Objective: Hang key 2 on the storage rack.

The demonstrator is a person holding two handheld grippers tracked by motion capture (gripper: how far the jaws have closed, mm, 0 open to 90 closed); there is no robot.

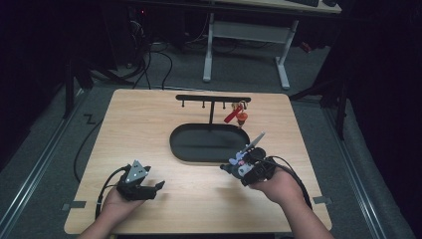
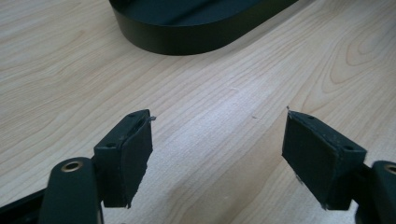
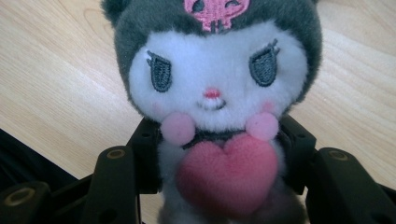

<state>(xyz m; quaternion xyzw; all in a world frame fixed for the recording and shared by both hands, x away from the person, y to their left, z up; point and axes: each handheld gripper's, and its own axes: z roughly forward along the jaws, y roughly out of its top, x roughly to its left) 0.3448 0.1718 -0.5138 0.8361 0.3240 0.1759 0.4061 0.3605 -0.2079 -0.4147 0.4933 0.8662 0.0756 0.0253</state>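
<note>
Above the table, we clamp the plush toy in the right gripper, left gripper open and empty; soft fur may slip free near the hook stand.

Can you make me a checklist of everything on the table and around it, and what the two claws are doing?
Surface: light wooden table, bare around the things.
Job's things: plush toy with a pink heart; black oval tray; black hook rack behind it with a red charm hanging.
Clutter: nothing seen.
Grippers: left claw open, nothing between the jaws; right claw shut on the plush toy, above the table by the tray.
Cables: black cable off the table's left edge.
Surroundings: dark room, white desk frame behind.
</note>
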